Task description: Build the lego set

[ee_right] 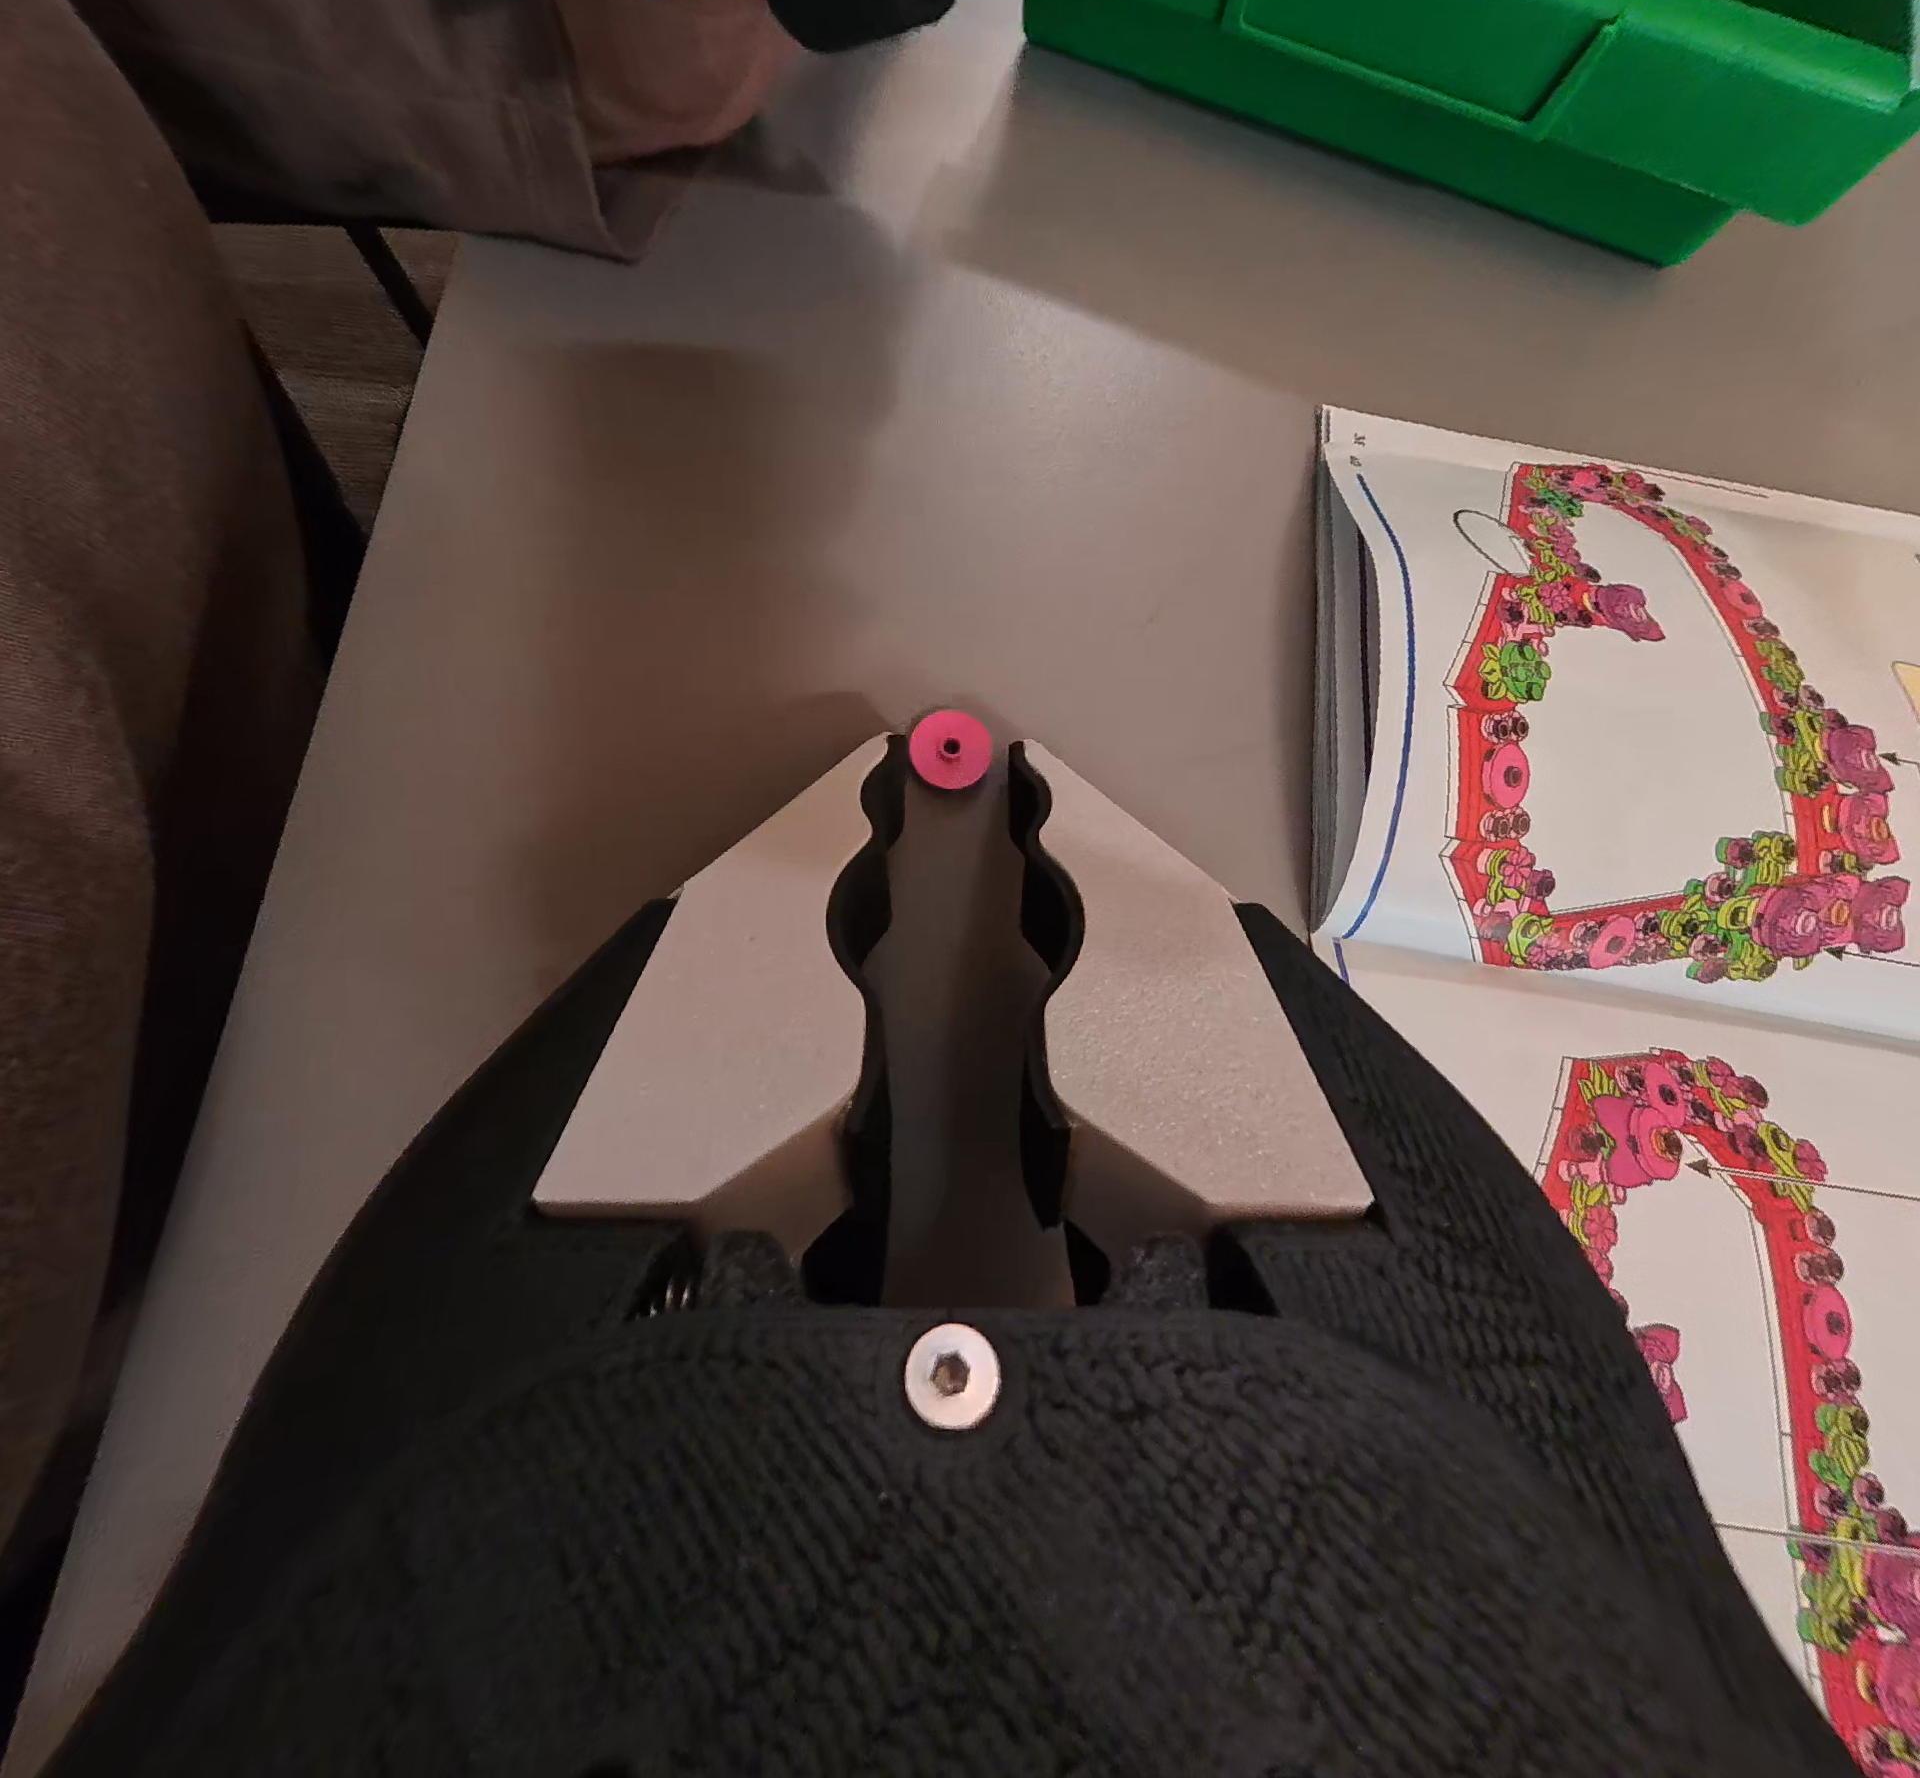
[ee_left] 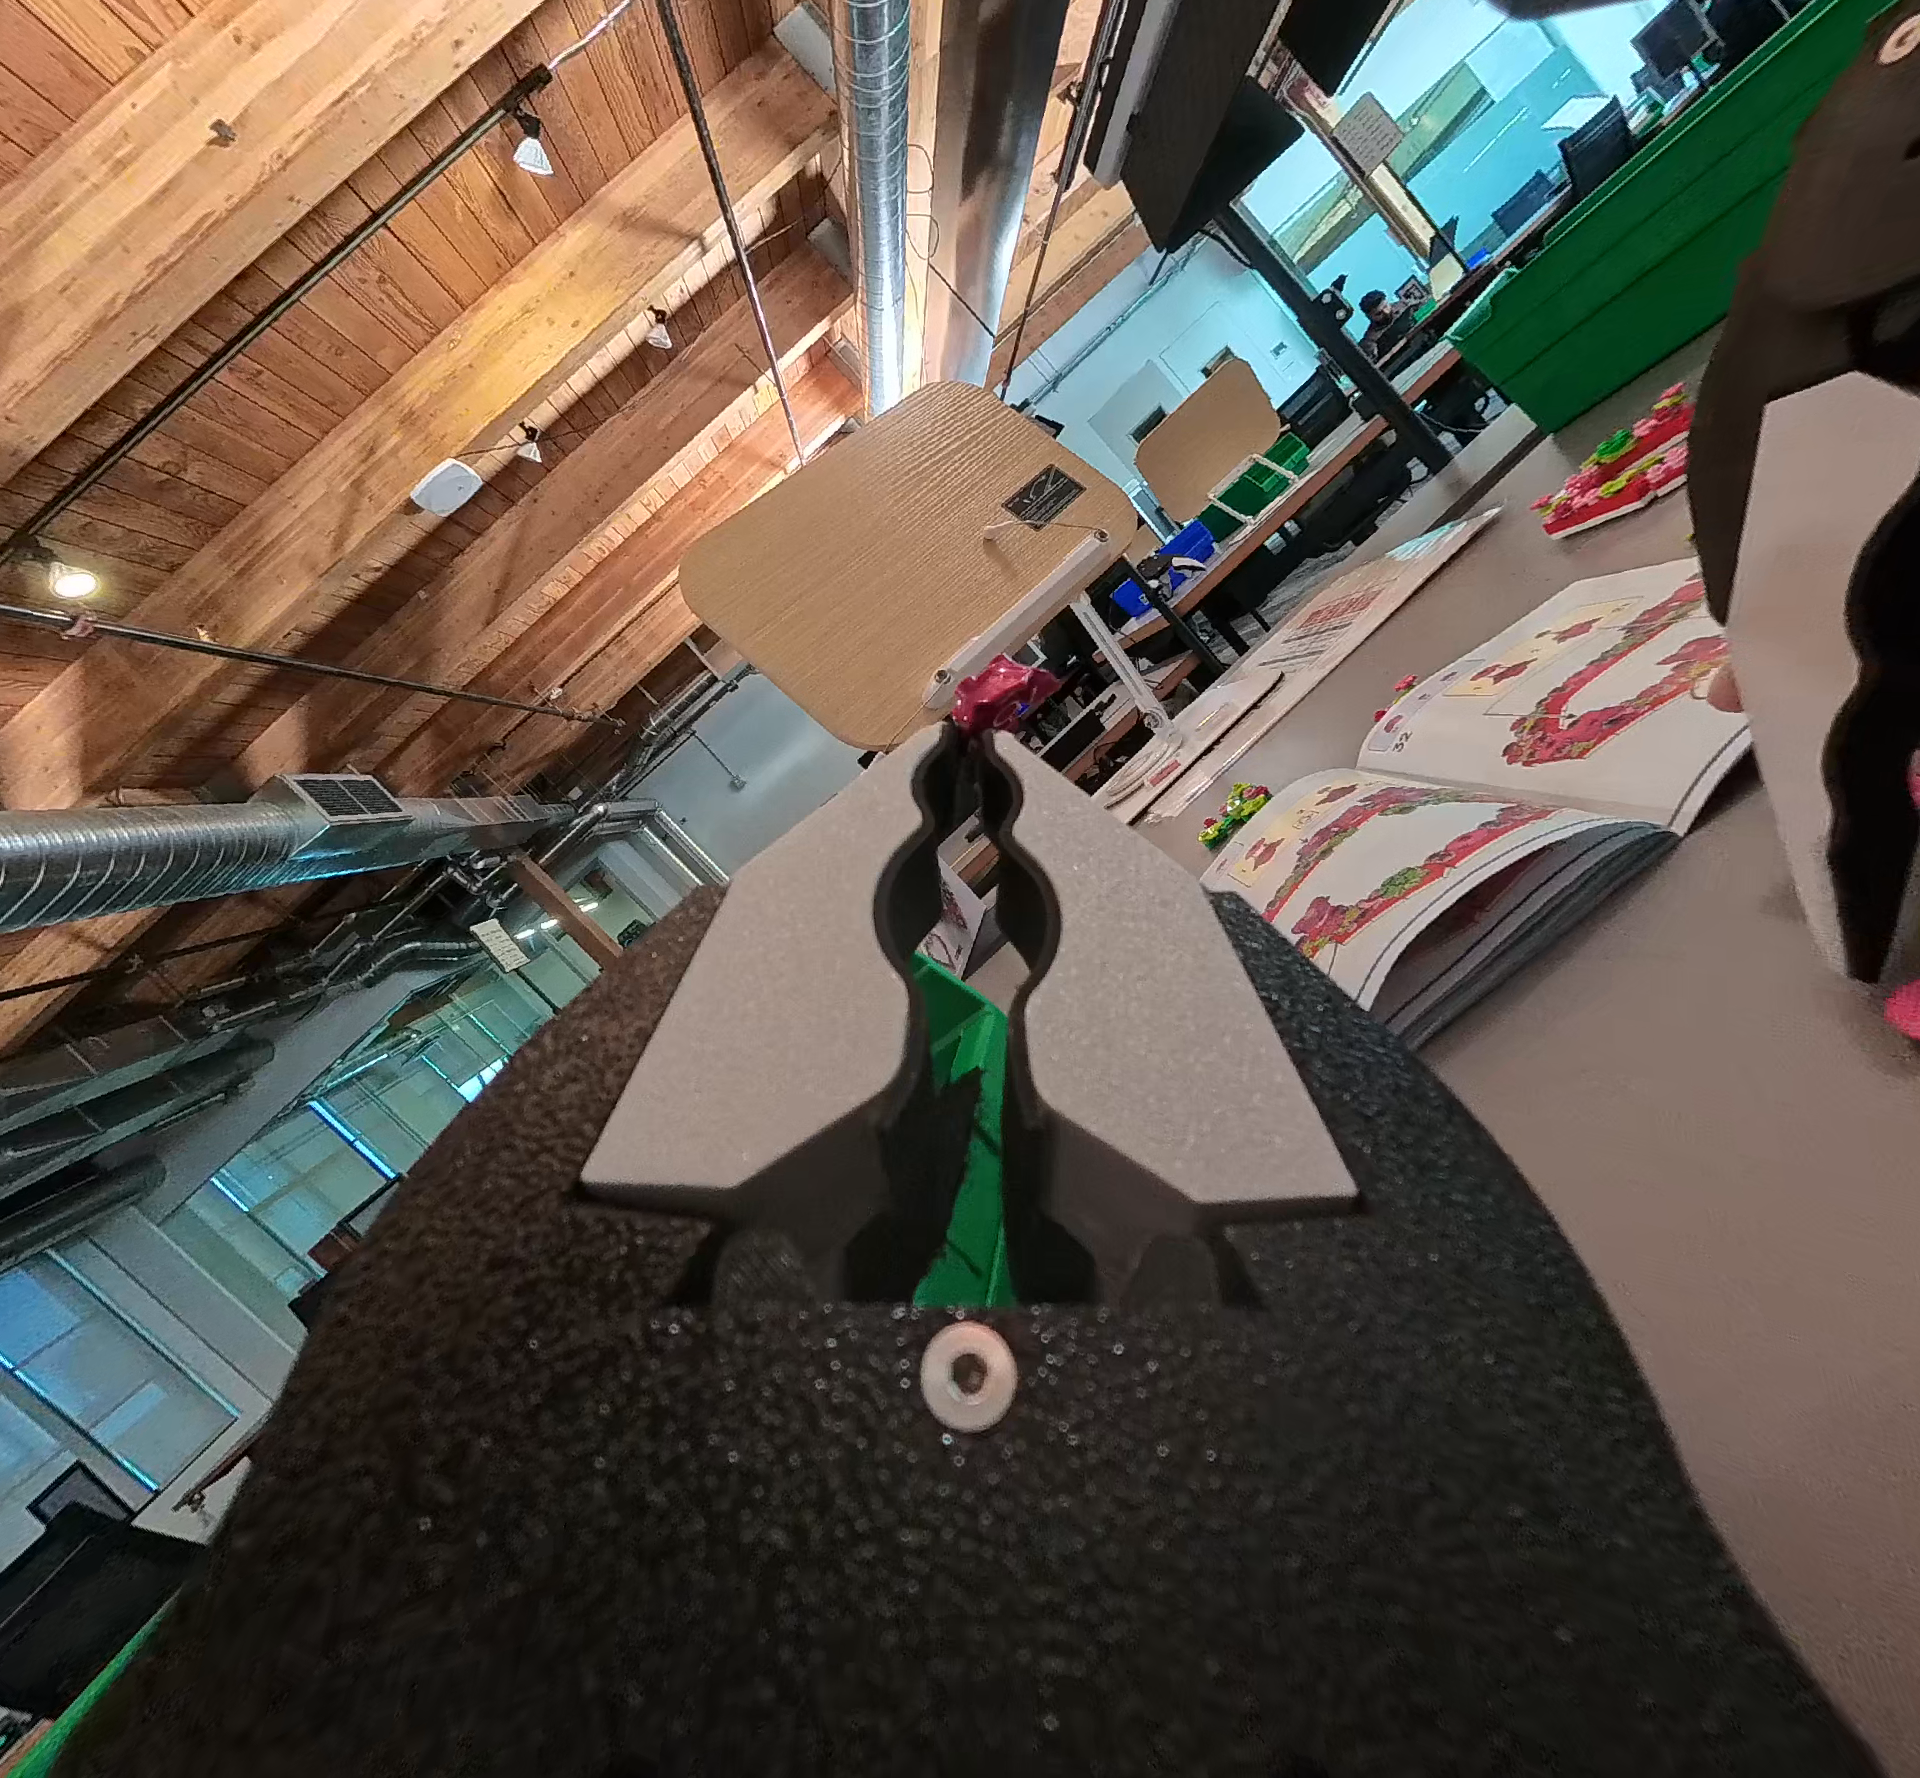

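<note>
Left wrist view:
- Instruction booklet (ee_left: 1475,793), 3 o'clock: small page number at the page corner.
- Black label plate (ee_left: 1044,497) on the wooden panel (ee_left: 883,575), 12 o'clock: too small to read.
- Printed flat sheet (ee_left: 1340,616), 2 o'clock: blurred.

Right wrist view:
- Booklet, 3 o'clock: tiny corner print, illegible.

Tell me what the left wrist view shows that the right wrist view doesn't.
Only the left view: the left claw tilted up, pinching a dark pink piece, with the wooden ceiling, ducts, a chair and a pink build far back on the table.

Only the right view: the right claw pointing down over the table, with a round pink piece between its tips; touch unclear.

Both: the open booklet and a green bin.
</note>
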`<state>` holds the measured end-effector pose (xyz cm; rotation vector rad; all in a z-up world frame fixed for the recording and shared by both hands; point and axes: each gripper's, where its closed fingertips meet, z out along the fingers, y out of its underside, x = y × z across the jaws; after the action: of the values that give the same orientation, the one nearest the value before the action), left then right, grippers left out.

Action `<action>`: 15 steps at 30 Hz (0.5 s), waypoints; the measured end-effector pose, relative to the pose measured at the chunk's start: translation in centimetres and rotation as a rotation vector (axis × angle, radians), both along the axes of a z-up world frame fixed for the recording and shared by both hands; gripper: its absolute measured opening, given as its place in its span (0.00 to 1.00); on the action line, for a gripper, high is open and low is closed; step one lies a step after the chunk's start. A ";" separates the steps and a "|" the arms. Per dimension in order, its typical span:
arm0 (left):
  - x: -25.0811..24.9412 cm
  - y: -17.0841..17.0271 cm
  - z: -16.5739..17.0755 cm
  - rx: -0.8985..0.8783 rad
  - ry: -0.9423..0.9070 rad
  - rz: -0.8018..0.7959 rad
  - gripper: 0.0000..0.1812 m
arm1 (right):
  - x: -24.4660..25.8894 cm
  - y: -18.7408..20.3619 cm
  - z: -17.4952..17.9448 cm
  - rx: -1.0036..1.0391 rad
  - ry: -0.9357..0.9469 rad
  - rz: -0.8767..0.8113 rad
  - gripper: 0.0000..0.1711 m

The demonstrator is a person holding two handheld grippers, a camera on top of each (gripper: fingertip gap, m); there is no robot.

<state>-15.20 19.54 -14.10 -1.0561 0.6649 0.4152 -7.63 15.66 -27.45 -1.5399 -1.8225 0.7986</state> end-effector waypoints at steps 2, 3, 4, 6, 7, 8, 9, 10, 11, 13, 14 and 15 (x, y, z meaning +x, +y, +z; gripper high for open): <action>0.0 0.0 0.0 0.000 0.001 0.000 0.00 | 0.0 0.0 0.0 -0.005 -0.002 -0.002 0.10; 0.0 0.0 0.0 0.000 0.002 0.000 0.00 | 0.0 0.0 -0.1 -0.013 -0.005 -0.001 0.10; 0.0 0.0 0.0 -0.001 0.003 -0.001 0.00 | 0.0 -0.1 0.0 -0.024 -0.005 0.000 0.10; 0.1 0.0 -0.1 -0.001 0.005 -0.001 0.00 | -0.1 -0.1 0.0 -0.040 -0.003 -0.007 0.10; 0.1 0.0 -0.1 -0.001 0.006 -0.002 0.00 | -0.1 0.0 0.0 -0.042 -0.004 -0.013 0.10; 0.1 0.0 -0.1 -0.001 0.007 -0.002 0.00 | -0.1 0.0 0.0 -0.042 -0.003 -0.018 0.09; 0.1 0.0 -0.1 -0.002 0.007 -0.002 0.00 | -0.1 0.1 0.0 -0.041 -0.004 -0.021 0.10; 0.1 0.0 -0.1 -0.003 0.007 -0.002 0.00 | -0.1 0.1 0.0 -0.041 -0.005 -0.022 0.09; 0.1 0.0 -0.1 -0.003 0.007 -0.002 0.00 | -0.1 0.1 0.0 -0.041 -0.007 -0.022 0.09; 0.1 0.0 -0.1 -0.002 0.007 -0.003 0.00 | -0.1 0.1 0.0 -0.042 -0.008 -0.022 0.09; 0.1 0.0 -0.1 -0.003 0.008 -0.003 0.00 | -0.1 0.1 -0.1 -0.041 -0.008 -0.022 0.09; 0.1 0.0 -0.1 -0.002 0.008 -0.003 0.00 | -0.1 0.1 -0.1 -0.041 -0.009 -0.022 0.09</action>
<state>-15.08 19.52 -14.22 -1.0562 0.6744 0.4168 -7.71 15.74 -27.51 -1.5894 -1.8027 0.8250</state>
